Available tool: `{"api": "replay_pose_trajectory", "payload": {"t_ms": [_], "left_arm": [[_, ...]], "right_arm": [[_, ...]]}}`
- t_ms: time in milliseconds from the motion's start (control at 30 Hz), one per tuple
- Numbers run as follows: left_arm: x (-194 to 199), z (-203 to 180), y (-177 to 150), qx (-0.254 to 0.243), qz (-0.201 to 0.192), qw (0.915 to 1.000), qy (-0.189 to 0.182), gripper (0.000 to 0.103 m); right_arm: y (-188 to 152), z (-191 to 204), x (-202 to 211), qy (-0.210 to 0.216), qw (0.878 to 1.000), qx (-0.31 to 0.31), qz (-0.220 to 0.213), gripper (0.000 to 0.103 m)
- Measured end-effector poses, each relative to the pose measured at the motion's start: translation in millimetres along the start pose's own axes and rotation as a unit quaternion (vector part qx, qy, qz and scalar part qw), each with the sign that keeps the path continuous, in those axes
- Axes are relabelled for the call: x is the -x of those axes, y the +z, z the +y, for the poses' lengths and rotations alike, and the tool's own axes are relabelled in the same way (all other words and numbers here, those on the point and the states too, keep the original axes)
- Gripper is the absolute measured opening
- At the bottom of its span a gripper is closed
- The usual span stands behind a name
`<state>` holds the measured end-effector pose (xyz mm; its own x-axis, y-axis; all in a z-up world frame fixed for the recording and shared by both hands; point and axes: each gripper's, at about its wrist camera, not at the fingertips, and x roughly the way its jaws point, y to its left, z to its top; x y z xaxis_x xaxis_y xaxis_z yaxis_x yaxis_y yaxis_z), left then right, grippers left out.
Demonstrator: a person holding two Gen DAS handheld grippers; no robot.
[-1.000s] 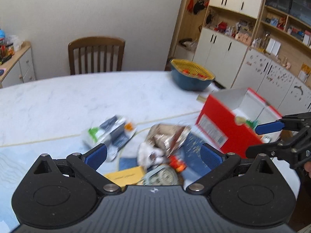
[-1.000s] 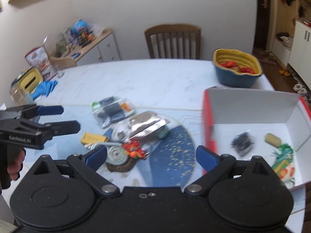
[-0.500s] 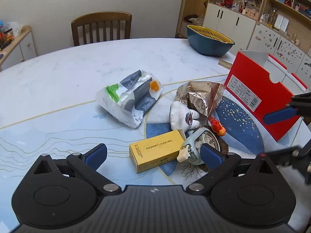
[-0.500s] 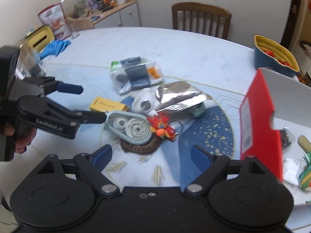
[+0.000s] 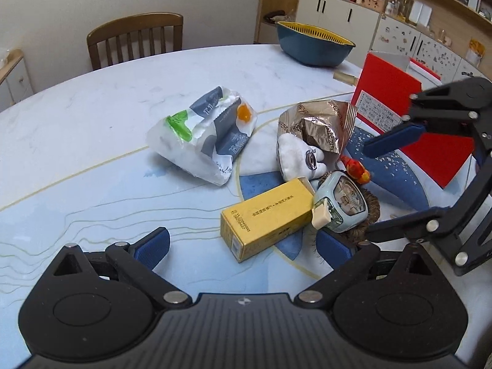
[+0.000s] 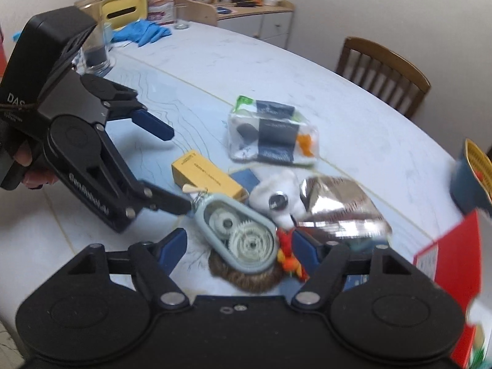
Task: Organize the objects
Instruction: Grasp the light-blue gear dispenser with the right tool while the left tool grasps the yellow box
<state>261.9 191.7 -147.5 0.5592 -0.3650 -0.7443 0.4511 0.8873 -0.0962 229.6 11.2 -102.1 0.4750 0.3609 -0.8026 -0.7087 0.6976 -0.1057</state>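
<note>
Marble-patterned table (image 5: 92,123) carries a tight cluster. Left wrist view: left gripper (image 5: 243,247) hangs low over the near edge, jaws spread, holding nothing. Yellow box (image 5: 267,218) lies just ahead between the fingers' line, touching the pale-blue tape dispenser (image 5: 341,203), which sits on a brown woven coaster (image 5: 370,206). White plush (image 5: 298,160) and foil bag (image 5: 319,126) crowd behind; a red-orange toy (image 5: 356,167) sits beside them. Clear plastic pack (image 5: 203,132) lies apart to the left, with bare tabletop around it. Red box (image 5: 396,113) stands at the right edge; blue basin (image 5: 313,43) and chair (image 5: 135,40) are far back. Right gripper (image 5: 381,184) enters from the right, jaws wide, straddling the dispenser's side of the pile.

Right wrist view, blurred: right gripper (image 6: 240,246) is spread around the tape dispenser (image 6: 236,233), not touching it as far as I can tell. Left gripper (image 6: 172,169) is open beside the yellow box (image 6: 206,178). Red box (image 6: 452,264) bounds the right.

Versus 0.5 s ago: both grippers are closer to the pile, and lower.
</note>
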Motion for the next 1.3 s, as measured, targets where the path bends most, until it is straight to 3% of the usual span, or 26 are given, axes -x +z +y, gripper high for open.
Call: {"api": "replay_pose_trajectory", "payload": {"t_ms": [200,267,533,667,767,1300], "left_arm": [[-10.8,0.0,2.7,-0.010,-0.002,0.9999,-0.007,0.094],[-13.7,0.0,4.3,-0.010,-0.003,0.9999,-0.011,0.084],[-15.6,-3.2,8.0,-0.020,-0.010,0.9992,-0.033,0.062],[-14.6,-4.3,7.7,-0.017,-0.012,0.9991,-0.036,0.046],[-13.5,-5.6,7.5,-0.014,-0.011,0.9993,-0.032,0.034],[15.4,-21.8,-0.9,0.052,-0.017,0.9985,-0.003,0.030]], "right_arm": [[8.0,-0.9,-14.9,0.025,0.999,0.041,0.002,0.067],[8.6,-3.5,-19.3,0.034,0.999,0.042,0.006,0.065],[8.3,-12.5,-34.5,0.052,0.998,0.034,0.021,0.064],[6.4,-15.8,-38.2,0.053,0.998,0.029,0.028,0.054],[5.2,-17.5,-37.2,0.052,0.998,0.022,0.028,0.053],[-2.2,-20.2,5.2,0.048,0.994,-0.093,-0.008,0.052]]}}
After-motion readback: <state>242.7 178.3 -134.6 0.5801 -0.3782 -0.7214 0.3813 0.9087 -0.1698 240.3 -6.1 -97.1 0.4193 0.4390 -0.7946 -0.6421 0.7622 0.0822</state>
